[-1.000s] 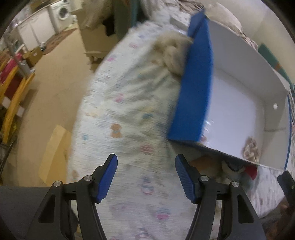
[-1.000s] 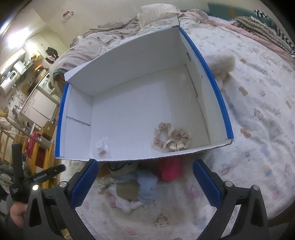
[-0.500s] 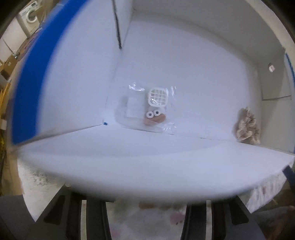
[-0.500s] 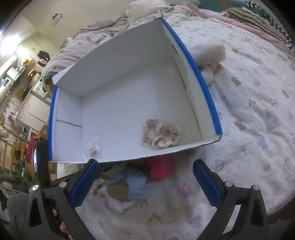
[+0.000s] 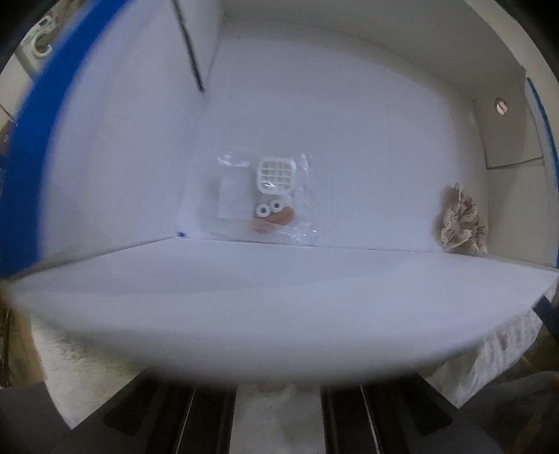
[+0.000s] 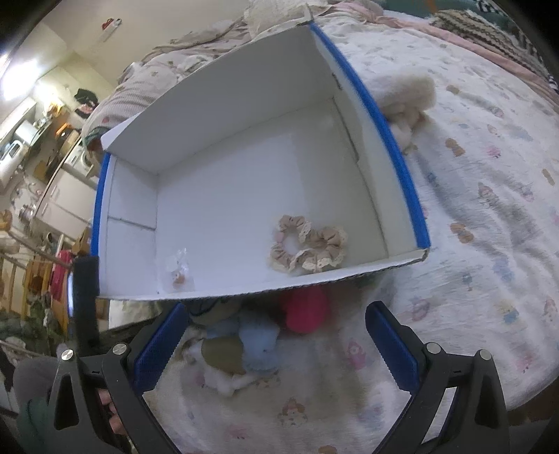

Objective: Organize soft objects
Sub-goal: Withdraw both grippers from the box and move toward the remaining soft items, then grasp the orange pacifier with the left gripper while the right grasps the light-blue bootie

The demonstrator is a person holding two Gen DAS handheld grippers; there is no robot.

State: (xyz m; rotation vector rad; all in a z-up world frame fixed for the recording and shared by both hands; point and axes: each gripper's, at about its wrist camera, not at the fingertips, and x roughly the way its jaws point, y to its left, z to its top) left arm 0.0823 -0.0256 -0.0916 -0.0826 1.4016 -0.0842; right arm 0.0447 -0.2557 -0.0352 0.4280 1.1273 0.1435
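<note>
A white box with blue outer sides (image 6: 391,139) lies open on the bed. Inside it are a beige lace scrunchie (image 6: 309,246) (image 5: 461,223) and a small clear bag of trinkets (image 6: 178,270) (image 5: 265,202). My left gripper (image 6: 85,272) is at the box's near left corner. Its jaws are shut on the near wall (image 5: 279,314), which hides its fingertips in the left wrist view. My right gripper (image 6: 276,314) hangs open over a pile of soft toys in front of the box: a red one (image 6: 305,309), a light blue one (image 6: 260,344) and an olive one (image 6: 223,352).
A cream fluffy toy (image 6: 405,94) lies against the box's right outer wall. The patterned bedsheet (image 6: 489,209) stretches to the right, with blankets (image 6: 489,28) at the far edge. Furniture and appliances (image 6: 52,181) stand beyond the bed's left edge.
My left gripper moved from over the bedsheet to the box's near wall and its jaws closed there. The right gripper stayed open over the toy pile.
</note>
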